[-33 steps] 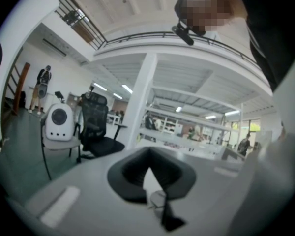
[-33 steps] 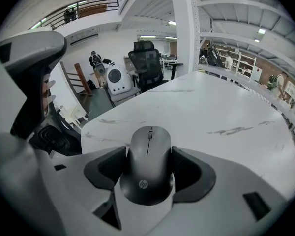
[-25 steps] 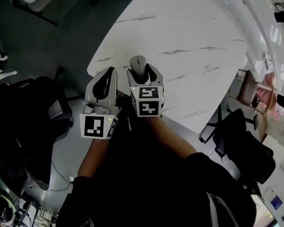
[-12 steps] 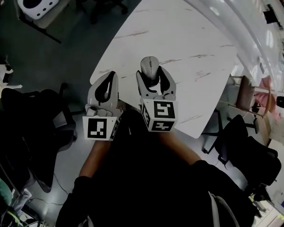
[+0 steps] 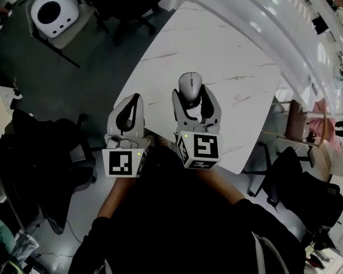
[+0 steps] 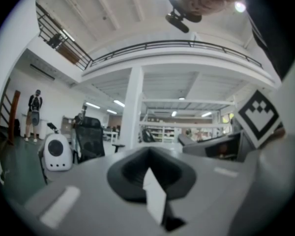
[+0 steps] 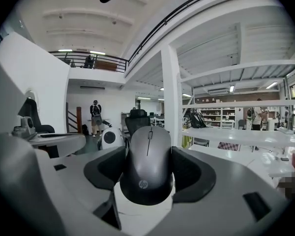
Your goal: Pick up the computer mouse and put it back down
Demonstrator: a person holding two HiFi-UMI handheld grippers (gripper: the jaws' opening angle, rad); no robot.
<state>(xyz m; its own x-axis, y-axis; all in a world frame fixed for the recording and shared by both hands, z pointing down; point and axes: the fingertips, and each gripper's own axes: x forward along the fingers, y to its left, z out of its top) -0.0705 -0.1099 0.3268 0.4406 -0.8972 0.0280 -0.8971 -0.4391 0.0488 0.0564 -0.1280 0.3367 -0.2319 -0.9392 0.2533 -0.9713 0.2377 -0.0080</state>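
Right gripper (image 5: 192,96): clamped on mouse (image 5: 190,82); left gripper (image 5: 127,108) closed, empty.
Mouse has moved farther over table (image 5: 228,44) this past second; I judge lift done, set-down pending.

The grey matte plastic computer mouse (image 7: 148,163), rounded, with a scroll wheel in a thin centre groove and a small logo near its tail, is pinched at both flanks by the right gripper (image 5: 194,99). Its top faces up, nose toward 12 o'clock, tail toward 6. It sits over the white marbled tabletop (image 5: 228,50).
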